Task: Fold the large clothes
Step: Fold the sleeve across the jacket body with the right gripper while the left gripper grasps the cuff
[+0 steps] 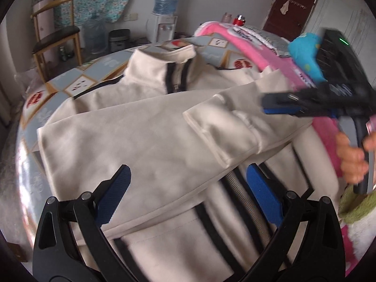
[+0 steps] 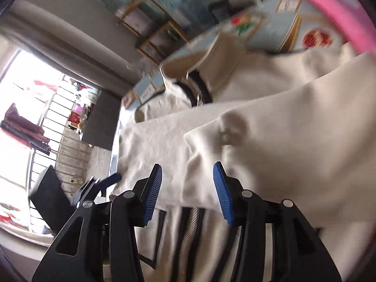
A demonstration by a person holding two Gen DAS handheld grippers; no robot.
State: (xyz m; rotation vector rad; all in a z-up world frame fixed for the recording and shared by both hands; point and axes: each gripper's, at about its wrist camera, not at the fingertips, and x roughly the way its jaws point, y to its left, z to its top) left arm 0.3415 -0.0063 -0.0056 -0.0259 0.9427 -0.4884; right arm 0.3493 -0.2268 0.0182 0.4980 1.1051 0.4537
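Cream fleece zip-front jacket with black trim (image 1: 131, 136): lies front-up on the patterned quilt (image 1: 77, 83), spread flat for folding.
Sleeve (image 1: 225, 127): laid across the chest, cuff loose, probably a first fold.
Right gripper (image 2: 188, 192): jaws parted, nothing pinched, cuff just ahead.
Left gripper (image 1: 188, 192): spread wide, empty, above the hem.

Patterned bed (image 1: 82, 82) – cream jacket (image 1: 131, 136) spread flat, pink blanket (image 1: 253, 54) beside

jacket hem (image 1: 164, 246) cut off, shelf (image 2: 150, 30) blurred
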